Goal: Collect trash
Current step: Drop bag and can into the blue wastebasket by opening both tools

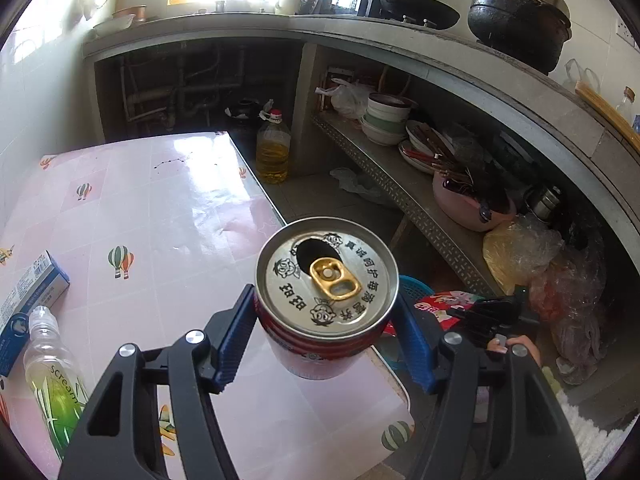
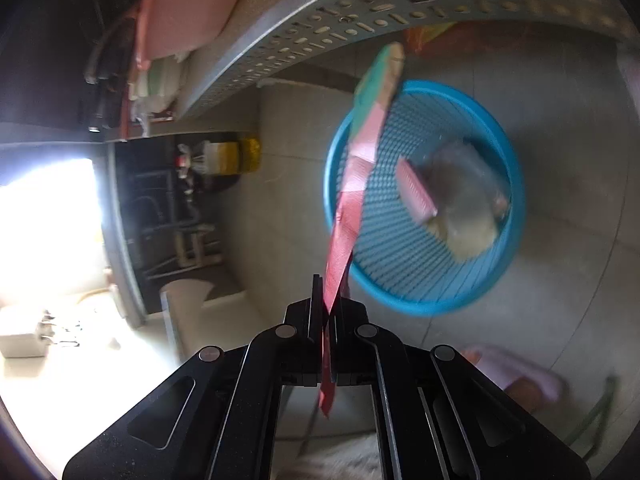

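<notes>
My left gripper (image 1: 326,320) is shut on a red drink can (image 1: 326,292) with an opened silver top and gold tab, held upright above the pink table's right edge. In the right wrist view my right gripper (image 2: 329,300) is shut on a flat red and green snack wrapper (image 2: 362,160), which sticks out over the rim of a blue plastic basket (image 2: 400,288) on the floor. Inside the basket lie a pink packet (image 2: 416,190) and a crumpled clear bag (image 2: 468,200). The basket (image 1: 416,286) and the right gripper with the wrapper (image 1: 444,304) also show past the can.
On the pink table (image 1: 152,216) lie a blue box (image 1: 28,300) and a clear "Scream" bottle (image 1: 52,376). An oil jug (image 1: 273,148) stands on the floor. A perforated metal shelf (image 1: 400,192) holds bowls and bags; its edge (image 2: 320,36) runs above the basket.
</notes>
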